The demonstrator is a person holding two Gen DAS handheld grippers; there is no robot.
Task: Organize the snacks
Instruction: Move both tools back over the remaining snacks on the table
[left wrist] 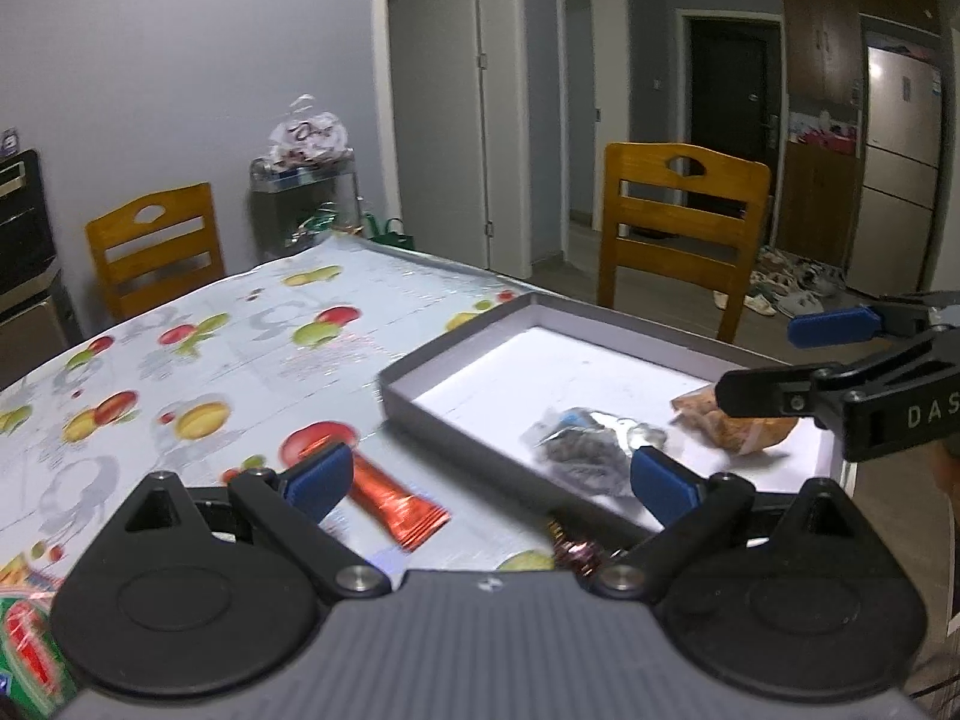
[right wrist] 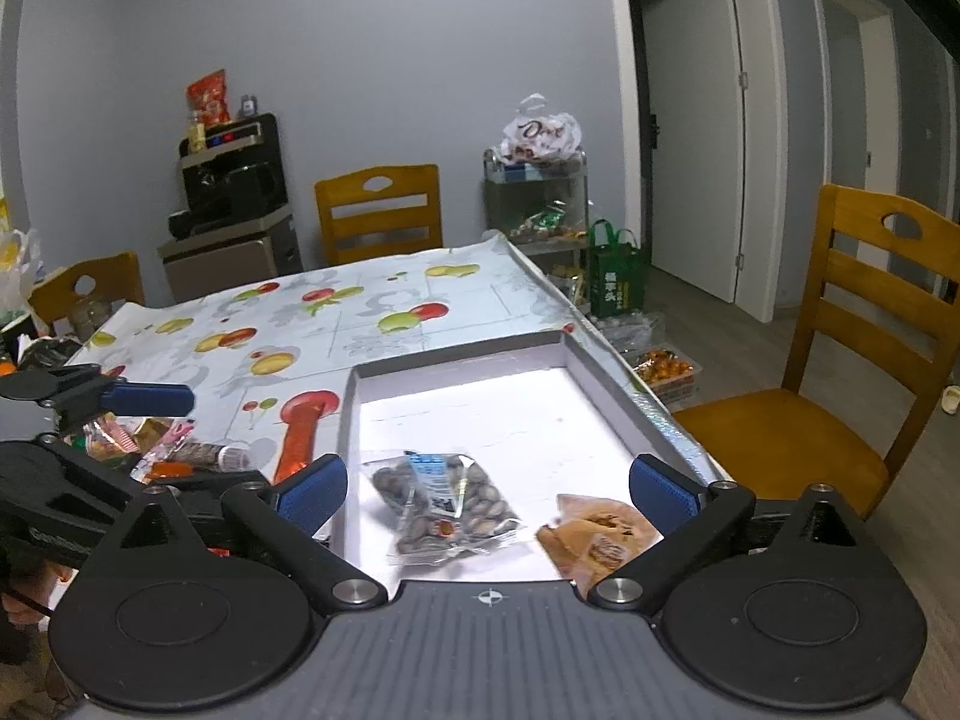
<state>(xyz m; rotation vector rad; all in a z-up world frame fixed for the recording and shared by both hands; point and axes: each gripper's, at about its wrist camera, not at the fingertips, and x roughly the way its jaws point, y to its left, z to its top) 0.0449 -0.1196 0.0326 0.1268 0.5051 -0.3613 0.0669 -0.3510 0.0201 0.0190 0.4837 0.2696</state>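
Note:
A shallow grey box (left wrist: pixel 393 387) (right wrist: pixel 351 414) with a white floor sits on the fruit-print tablecloth. In it lie a clear packet of dark nuts (left wrist: pixel 579 450) (right wrist: pixel 444 495) and an orange-brown snack packet (left wrist: pixel 744 429) (right wrist: pixel 600 531). My left gripper (left wrist: pixel 489 483) is open and empty over the table's near edge, left of the box. An orange-red stick packet (left wrist: pixel 399 501) (right wrist: pixel 297 438) lies between its fingers. My right gripper (right wrist: pixel 489 483) is open and empty above the box's near end; it also shows in the left wrist view (left wrist: pixel 774 360).
A pile of loose snack packets (right wrist: pixel 156 450) lies left of the box, under the left gripper (right wrist: pixel 129 414). A dark wrapped sweet (left wrist: pixel 573 552) lies at the box's near wall. A green-red packet (left wrist: pixel 27 648) is at the far left. Wooden chairs (left wrist: pixel 684 228) (right wrist: pixel 864 336) stand around the table.

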